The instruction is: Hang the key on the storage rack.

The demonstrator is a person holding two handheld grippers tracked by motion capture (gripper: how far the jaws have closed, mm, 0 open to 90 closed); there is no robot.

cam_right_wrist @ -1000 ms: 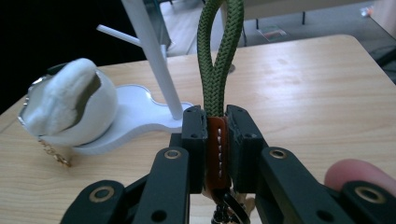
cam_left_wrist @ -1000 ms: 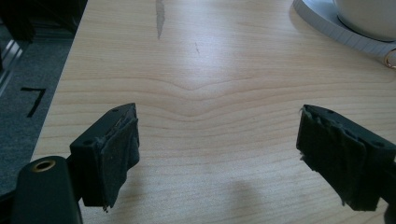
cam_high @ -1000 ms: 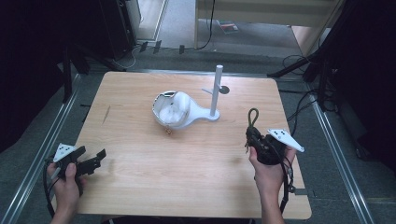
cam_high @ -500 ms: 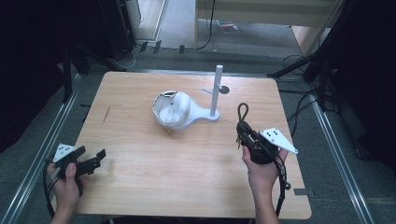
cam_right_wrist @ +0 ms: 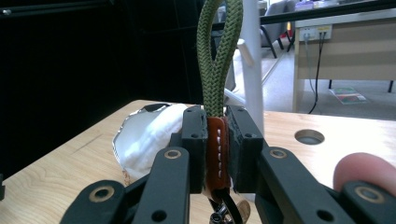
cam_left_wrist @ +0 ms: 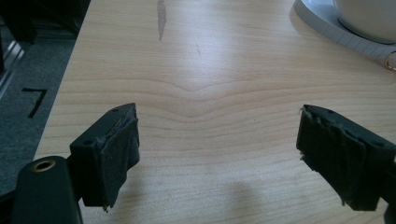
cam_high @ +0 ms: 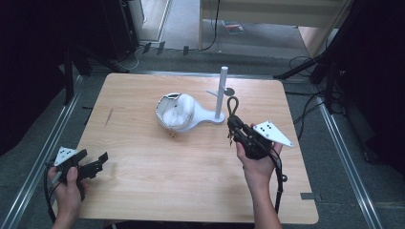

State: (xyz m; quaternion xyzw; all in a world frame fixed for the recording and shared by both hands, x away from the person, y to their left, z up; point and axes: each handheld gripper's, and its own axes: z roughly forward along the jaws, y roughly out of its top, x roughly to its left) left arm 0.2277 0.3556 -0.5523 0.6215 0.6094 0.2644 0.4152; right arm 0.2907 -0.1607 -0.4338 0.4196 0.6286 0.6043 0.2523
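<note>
1. Right gripper (cam_high: 235, 128): the jaws are clenched on the brown leather tab of a keychain strap (cam_right_wrist: 218, 60). The green braided loop stands upright above the jaws. Gripping the stiff tab rather than the cord keeps the loop open and steerable, which suits threading it over a peg.

2. Location of the strap: held above the right half of the table (cam_high: 143, 191), just near of the white stand (cam_high: 220, 95). In the high view the loop (cam_high: 233, 106) reaches toward the stand's post. In the right gripper view the post (cam_right_wrist: 252, 65) rises just right of the loop, behind it.

3. White stand: an upright post with a short side peg (cam_high: 213, 92), on a flat base at the far centre of the table. The peg is the likely hanging point, so the loop is probably carried vertical and aligned with it.

4. White dish (cam_high: 175, 112): it sits on the left end of the stand's base and holds crumpled white material. A small gold ring (cam_left_wrist: 390, 60) lies on the table at its near rim.

5. Left gripper (cam_high: 93, 164): the jaws are released, wide apart, with nothing between the pads (cam_left_wrist: 116, 154). It is parked at the near left corner, low over bare wood, well apart from the stand. This leaves the approach free for the right hand (cam_high: 258, 164).

6. Judgement: the loop is not yet over the peg. The next move calls for raising and advancing it.
</note>
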